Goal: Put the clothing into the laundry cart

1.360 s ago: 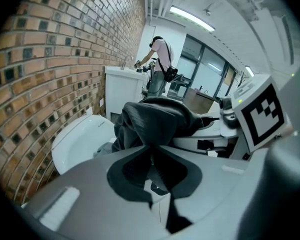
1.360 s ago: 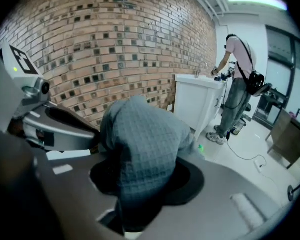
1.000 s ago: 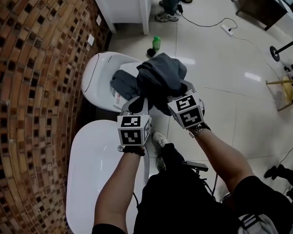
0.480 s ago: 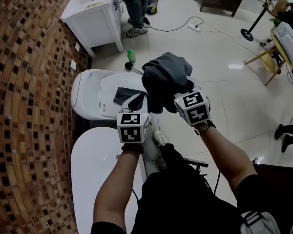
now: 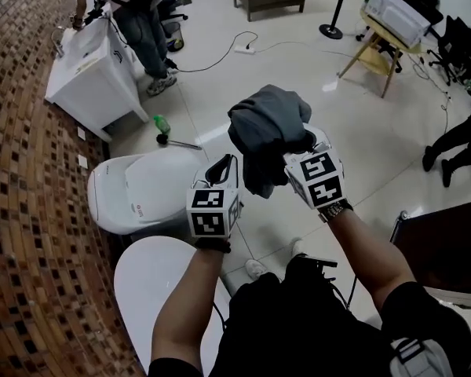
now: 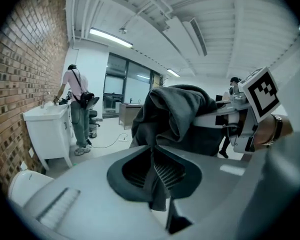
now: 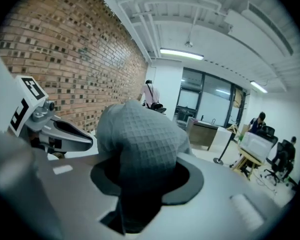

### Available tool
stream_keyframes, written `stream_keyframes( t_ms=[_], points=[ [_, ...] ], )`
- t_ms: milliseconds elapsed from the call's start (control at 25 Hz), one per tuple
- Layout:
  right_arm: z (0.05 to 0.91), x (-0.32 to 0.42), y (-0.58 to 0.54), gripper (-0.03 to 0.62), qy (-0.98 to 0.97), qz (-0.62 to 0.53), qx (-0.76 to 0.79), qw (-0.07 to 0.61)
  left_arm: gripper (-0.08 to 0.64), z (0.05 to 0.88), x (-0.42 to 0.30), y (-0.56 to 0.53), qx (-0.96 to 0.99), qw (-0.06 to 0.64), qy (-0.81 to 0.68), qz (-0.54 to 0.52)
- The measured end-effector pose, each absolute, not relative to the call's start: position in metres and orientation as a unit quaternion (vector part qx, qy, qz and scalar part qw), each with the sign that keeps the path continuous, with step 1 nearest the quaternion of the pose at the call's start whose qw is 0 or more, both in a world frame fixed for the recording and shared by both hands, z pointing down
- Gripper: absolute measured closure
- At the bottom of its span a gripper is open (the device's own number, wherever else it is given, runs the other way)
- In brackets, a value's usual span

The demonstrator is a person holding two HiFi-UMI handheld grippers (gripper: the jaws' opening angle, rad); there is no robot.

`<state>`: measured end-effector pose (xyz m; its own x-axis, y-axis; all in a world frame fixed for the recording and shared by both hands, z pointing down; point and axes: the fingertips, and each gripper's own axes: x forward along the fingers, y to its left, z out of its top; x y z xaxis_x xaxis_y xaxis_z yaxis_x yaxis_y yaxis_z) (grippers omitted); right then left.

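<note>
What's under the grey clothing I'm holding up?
Pale floor tile shows around the grey clothing; the left gripper and right gripper both clamp its lower folds. The patch directly beneath is covered by the bundle.

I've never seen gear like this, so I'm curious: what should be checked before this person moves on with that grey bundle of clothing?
1. Left gripper grip: ok, a fold of the grey garment is pinched between its jaws.
2. Right gripper grip: ok, its jaws are closed on a thick bunch of the garment.
3. Garment clear of the white appliance: ok, it hangs in the air and touches nothing below.
4. Laundry cart in sight: not ok, no view shows it.
5. Floor path: cannot tell; a power cable and a green bottle lie ahead.
</note>
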<state>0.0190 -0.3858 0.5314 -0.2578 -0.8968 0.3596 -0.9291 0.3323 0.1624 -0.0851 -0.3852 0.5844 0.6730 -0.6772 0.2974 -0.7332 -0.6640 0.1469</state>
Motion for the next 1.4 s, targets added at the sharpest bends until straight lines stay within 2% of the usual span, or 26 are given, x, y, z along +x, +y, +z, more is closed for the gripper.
stream_keyframes(
  t_ms=[440,960,1400],
  points=[
    [0.466,0.175,-0.293,0.442,-0.738,0.031,0.653,0.165,0.536,0.544,0.077,-0.319,0.942,0.105,-0.296,0.118],
    [0.415,0.368,-0.168,0.440,-0.680,0.043,0.716,0.150,0.535,0.484,0.301,-0.213,0.971,0.072,-0.185,0.132],
    [0.391,0.474,-0.068,0.440,-0.610,0.056,0.778,0.141,0.535,0.439,0.421,-0.131,0.986,0.045,-0.101,0.123]
  ],
)
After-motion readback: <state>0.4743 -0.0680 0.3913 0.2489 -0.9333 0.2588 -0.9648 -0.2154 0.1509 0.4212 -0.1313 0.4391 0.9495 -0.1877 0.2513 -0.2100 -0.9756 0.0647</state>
